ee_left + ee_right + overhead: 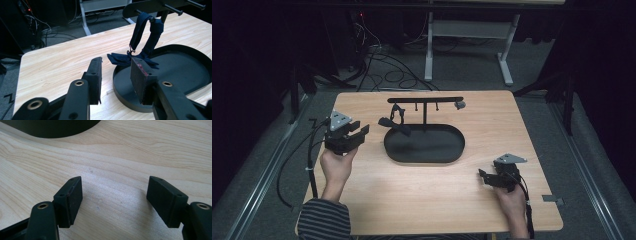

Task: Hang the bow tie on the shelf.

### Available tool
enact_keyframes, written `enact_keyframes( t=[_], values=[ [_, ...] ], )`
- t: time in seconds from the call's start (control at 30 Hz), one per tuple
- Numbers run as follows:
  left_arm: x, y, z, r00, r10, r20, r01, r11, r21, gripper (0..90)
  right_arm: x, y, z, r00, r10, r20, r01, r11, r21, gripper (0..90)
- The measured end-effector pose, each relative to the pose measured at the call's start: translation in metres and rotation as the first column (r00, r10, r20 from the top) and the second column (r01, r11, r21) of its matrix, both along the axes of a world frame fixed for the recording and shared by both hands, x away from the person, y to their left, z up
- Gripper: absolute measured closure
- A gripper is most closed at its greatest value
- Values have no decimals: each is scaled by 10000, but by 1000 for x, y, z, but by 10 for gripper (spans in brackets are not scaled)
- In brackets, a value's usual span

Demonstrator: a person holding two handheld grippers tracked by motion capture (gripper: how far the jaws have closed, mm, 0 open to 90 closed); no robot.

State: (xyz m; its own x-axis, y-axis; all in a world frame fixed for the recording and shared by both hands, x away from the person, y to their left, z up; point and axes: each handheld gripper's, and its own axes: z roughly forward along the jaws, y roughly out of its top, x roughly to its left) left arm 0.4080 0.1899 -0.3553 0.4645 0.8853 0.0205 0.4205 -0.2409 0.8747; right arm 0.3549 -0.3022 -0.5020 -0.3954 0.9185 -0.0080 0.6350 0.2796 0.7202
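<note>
- left gripper point(362, 133): left of the tray, jaws spread, nothing between them, aimed toward the bow tie.
- bow tie point(130, 58): dark blue, strap looped over a peg point(151, 18) of the rack; bow droops onto the tray's left rim.
- tray point(447, 150): black oval, centre of table; it holds the rack's post and the bow's lower edge.
- rack point(425, 100): black T-bar rising from the tray's back edge, small grey item at its right end.
- right gripper point(482, 177): right of and nearer than the tray, jaws wide apart over bare wood.
- table point(412, 200): light wood. Behind the tray: grey floor, loose cables, white desk frame point(507, 55).
</note>
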Motion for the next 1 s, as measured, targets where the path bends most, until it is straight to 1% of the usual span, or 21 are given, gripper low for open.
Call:
enact_keyframes(
  t=[0.3, 0.43, 0.77, 1.0],
  values=[
    [-9, 10, 0, 9999, 102, 94, -101, 9998, -153, 603, 0, 0, 0, 10000, -8, -3, 8, 10000, -9, 302],
    [-11, 14, 0, 9999, 148, 87, -147, 9998, -105, 592, 0, 0, 0, 10000, -18, -6, 18, 10000, -7, 302],
    [-18, 22, -3, 9997, 235, 102, -233, 9995, -230, 580, 0, 0, 0, 10000, -19, 0, 19, 10000, -17, 303],
    [-23, 28, -5, 9995, 309, 87, -307, 9993, -216, 571, 0, 0, 0, 10000, -21, -1, 21, 10000, -15, 303]
  ],
)
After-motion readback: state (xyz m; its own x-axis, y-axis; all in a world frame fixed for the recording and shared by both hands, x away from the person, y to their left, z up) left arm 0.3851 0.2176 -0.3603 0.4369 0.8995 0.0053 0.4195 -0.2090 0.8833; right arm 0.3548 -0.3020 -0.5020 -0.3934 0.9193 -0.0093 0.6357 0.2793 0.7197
